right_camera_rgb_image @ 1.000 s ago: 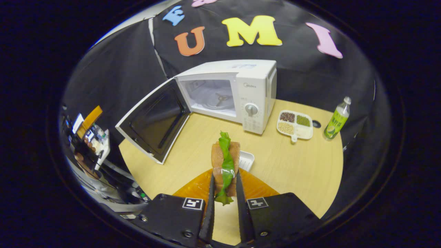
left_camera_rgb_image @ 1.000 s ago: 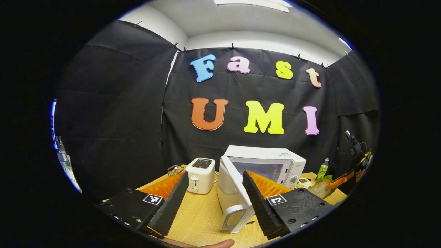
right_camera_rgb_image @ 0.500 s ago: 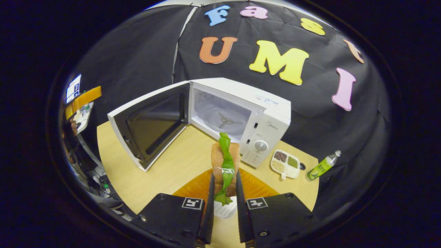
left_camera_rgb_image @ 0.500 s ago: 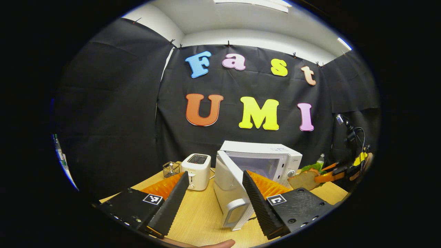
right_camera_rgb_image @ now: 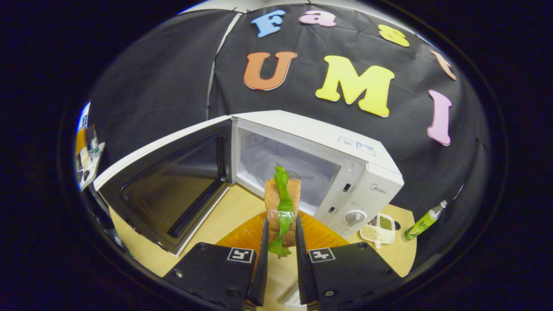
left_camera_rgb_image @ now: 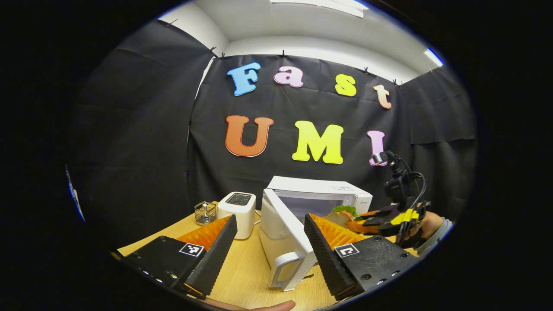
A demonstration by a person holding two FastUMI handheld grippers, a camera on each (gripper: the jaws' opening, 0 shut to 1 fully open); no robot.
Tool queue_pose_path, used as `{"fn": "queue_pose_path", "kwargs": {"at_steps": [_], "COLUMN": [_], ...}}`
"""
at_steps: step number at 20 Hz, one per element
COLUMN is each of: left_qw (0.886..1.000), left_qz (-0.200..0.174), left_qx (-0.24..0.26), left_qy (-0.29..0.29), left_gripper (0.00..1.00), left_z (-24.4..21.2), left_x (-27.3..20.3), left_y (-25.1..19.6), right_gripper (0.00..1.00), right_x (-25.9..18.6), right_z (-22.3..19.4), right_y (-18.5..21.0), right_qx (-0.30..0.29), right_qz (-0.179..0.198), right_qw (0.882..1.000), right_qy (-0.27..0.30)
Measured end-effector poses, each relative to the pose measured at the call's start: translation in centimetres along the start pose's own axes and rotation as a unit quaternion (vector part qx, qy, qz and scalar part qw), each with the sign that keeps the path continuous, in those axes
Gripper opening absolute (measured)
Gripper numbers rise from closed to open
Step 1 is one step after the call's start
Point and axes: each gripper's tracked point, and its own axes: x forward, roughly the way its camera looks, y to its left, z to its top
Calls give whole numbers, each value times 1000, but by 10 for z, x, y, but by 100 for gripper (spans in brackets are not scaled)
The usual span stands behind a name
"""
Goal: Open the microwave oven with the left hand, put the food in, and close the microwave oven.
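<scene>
— What had changed?
— My right claw (right_camera_rgb_image: 280, 242), clamped on the brown bread-and-green-lettuce sandwich (right_camera_rgb_image: 281, 202), had closed in; the white microwave's (right_camera_rgb_image: 319, 172) open cavity lay straight ahead.
— And your left?
— Left claw (left_camera_rgb_image: 270, 246) gaped, idle beside the door (left_camera_rgb_image: 283, 242).

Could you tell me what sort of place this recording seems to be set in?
Probably a staged kitchen corner inside a recording booth: a microwave oven and a toaster stand on a wooden table, with black cloth hung all round as walls.
</scene>
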Motion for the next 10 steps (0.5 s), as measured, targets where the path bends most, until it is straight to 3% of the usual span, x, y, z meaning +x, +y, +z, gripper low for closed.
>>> {"fn": "queue_pose_path", "kwargs": {"at_steps": [2, 3, 5, 6, 7, 8, 10], "left_qw": [1000, 1000, 999, 999, 999, 999, 999], "left_qz": [-9, -17, -39, -45, -46, -44, -39], "left_qx": [-3, -6, -15, -18, -19, -19, -17], "left_qy": [3, 4, 8, 9, 8, 4, -4], "left_gripper": [94, 94, 94, 94, 94, 94, 94], "left_z": [-2, -4, -6, -5, -4, 0, 3], "left_x": [0, 0, 0, -1, -2, -2, -3], "left_y": [-6, -9, -19, -20, -20, -16, -10], "right_gripper": [33, 27, 27, 33, 33, 27, 27], "right_x": [20, 29, 47, 57, 67, 76, 97], "right_z": [12, 21, 31, 32, 31, 30, 28], "right_y": [0, -1, -1, -1, -1, 0, -1], "right_qx": [27, 43, 80, 98, 120, 143, 184], "right_qz": [-18, -28, -41, -43, -44, -44, -48], "right_qw": [999, 998, 995, 993, 990, 988, 980], "right_qy": [-19, -32, -51, -55, -51, -50, -52]}}
